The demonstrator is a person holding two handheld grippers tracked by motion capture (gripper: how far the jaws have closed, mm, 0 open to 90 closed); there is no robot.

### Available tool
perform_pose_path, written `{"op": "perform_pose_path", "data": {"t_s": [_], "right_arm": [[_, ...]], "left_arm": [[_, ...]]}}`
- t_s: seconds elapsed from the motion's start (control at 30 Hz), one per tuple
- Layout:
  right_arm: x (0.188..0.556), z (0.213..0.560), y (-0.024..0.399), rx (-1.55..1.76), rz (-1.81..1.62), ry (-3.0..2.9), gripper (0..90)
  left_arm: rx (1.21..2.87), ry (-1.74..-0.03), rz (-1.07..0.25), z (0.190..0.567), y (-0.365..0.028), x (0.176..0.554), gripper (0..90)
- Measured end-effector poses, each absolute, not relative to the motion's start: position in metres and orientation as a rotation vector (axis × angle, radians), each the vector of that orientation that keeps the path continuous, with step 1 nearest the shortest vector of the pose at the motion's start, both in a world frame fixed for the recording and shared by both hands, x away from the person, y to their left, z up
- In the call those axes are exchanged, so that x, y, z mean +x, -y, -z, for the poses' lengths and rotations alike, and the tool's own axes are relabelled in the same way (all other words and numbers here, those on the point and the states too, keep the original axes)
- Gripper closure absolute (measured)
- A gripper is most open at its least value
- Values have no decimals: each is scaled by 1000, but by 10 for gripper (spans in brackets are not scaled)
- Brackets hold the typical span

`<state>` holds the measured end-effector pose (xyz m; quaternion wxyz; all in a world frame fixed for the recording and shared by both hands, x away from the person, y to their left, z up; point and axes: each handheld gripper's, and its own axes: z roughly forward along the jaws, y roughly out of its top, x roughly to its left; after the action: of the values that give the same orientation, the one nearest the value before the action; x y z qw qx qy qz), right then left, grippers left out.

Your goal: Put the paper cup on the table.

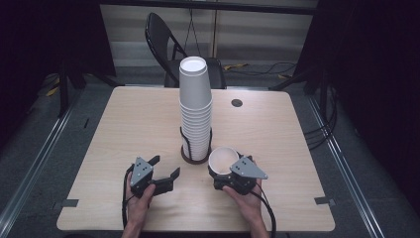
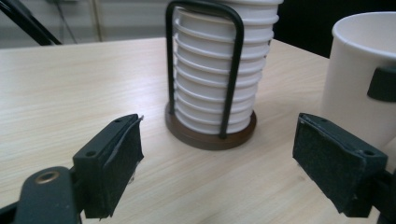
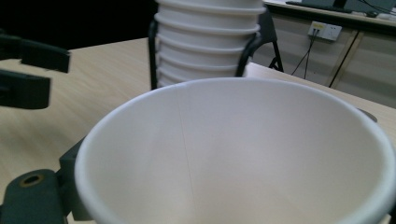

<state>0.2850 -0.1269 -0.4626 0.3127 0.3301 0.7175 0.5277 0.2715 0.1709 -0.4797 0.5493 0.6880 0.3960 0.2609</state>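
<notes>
One light, crushable paper cup (image 1: 224,159), lower centre, sits pinched in the right claw (image 1: 225,174); grip its wall gently. The left claw (image 1: 165,174) stands spread, empty.

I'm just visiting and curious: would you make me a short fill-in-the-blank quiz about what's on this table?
1. The tall stack of paper cups stands in a black wire holder on a round ____ base.
2. The right claw grips a single white paper ____.
3. The left claw has its jaws ____, with nothing between them.
4. Beyond the far edge of the wooden table stands a black folding ____.

Missing words: brown; cup; open; chair
</notes>
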Motion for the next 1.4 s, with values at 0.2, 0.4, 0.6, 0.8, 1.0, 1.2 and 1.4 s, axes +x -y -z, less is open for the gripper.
{"op": "perform_pose_path", "data": {"t_s": [0.2,0.4,0.6,0.8,1.0,1.2,1.4], "right_arm": [[298,459,144,953,-1414,-1840,105],[308,452,156,986,-1391,-1816,100],[318,453,167,1032,-1377,-1777,100],[332,450,176,1081,-1404,-1739,99],[345,448,181,1122,-1407,-1689,98],[365,448,186,1179,-1412,-1660,99],[383,454,185,1217,-1414,-1670,98]], "left_arm": [[1587,-951,-641,487,-174,266,156],[1555,-963,-692,493,-173,263,156],[1546,-969,-713,496,-171,261,157],[1556,-923,-732,496,-170,257,158],[1531,-942,-735,497,-171,255,158],[1517,-944,-722,497,-172,256,159],[1504,-934,-749,497,-172,253,157]]}}
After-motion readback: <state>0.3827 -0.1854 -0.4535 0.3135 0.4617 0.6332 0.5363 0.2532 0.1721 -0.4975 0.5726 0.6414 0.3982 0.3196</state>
